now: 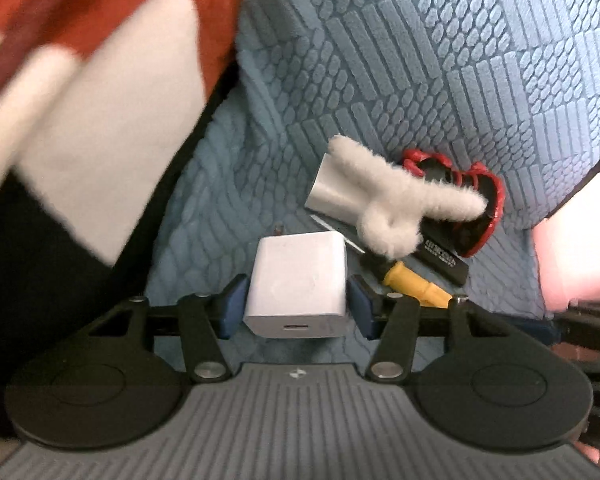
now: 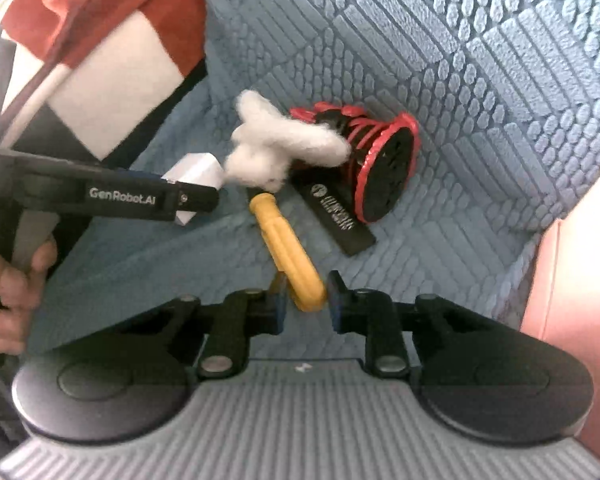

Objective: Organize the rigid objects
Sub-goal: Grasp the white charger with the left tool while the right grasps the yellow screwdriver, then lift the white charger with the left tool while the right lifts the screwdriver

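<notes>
A white charger cube (image 1: 297, 284) sits between the blue pads of my left gripper (image 1: 297, 304); small gaps show on both sides, so the jaws are open around it. It also shows in the right wrist view (image 2: 197, 176). My right gripper (image 2: 304, 300) is closed on the end of a yellow-handled tool (image 2: 287, 252), which also shows in the left wrist view (image 1: 412, 282). A white fuzzy toy (image 1: 384, 200) lies over a grey card (image 1: 332, 192), a black flat case (image 2: 340, 216) and a red-and-black coiled object (image 2: 376, 164).
Everything lies on a blue textured sofa cover (image 1: 420, 60). A red, white and black cushion (image 1: 79, 100) stands at the left. A pink cushion (image 2: 580, 280) is at the right. A hand (image 2: 15, 292) holds the left gripper's handle.
</notes>
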`<state>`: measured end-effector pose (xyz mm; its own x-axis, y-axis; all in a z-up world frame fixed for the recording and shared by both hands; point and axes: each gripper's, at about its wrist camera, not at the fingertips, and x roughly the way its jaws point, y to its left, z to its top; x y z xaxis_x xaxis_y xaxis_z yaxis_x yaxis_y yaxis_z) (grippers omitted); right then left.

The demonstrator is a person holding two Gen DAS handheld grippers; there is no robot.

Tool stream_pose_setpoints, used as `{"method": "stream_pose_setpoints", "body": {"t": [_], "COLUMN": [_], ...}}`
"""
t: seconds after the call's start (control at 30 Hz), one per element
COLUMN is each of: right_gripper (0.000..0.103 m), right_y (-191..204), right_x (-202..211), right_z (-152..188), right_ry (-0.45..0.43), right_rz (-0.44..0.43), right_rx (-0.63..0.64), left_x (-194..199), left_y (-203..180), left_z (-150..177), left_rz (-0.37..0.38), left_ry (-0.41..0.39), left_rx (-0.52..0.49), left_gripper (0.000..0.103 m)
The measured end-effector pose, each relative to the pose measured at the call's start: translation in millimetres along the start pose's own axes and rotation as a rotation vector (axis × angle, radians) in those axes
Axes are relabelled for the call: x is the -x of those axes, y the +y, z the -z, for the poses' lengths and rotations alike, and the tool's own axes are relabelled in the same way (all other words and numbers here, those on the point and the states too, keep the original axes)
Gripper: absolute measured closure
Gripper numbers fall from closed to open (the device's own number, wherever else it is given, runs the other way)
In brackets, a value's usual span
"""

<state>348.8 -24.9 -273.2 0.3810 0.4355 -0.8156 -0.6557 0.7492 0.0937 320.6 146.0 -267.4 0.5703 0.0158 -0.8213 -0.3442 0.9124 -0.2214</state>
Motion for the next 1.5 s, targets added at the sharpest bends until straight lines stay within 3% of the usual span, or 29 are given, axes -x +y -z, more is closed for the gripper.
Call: {"method": "stream_pose_setpoints", "body": {"t": [0.43, 0.83, 1.23, 1.33, 1.5], "right_gripper": [0.083, 0.083, 0.078, 0.070, 0.070], "right_y": [28.7, 60.9, 58.0, 53.8, 42.5], "right_x": [64.8, 93.1, 86.6, 82.3, 76.1], "right_z": [49.4, 96.5, 95.2, 92.0, 86.3], "right_ry": [-0.027, -0.030, -0.048, -0.049, -0.056], "right_rz": [0.058, 0.118, 0.056, 0.058, 0.052], "right_rx": [-0.046, -0.118, -0.124, -0.121, -0.132], "left_x": [46.7, 82.3, 79.2, 77.8, 75.3], "left_y": [-7.5, -25.9, -17.3, -19.4, -23.8], "left_z": [56.2, 101.8, 118.3, 116.3, 108.7], "left_rz": [0.039, 0.057, 0.064, 0.056, 0.049], "left_ry": [0.002, 0.000, 0.044, 0.039, 0.043], "left_rx": [0.022, -0.001, 0.088, 0.079, 0.047], "left_gripper": [0.045, 0.046, 0.044, 0.044, 0.044]}}
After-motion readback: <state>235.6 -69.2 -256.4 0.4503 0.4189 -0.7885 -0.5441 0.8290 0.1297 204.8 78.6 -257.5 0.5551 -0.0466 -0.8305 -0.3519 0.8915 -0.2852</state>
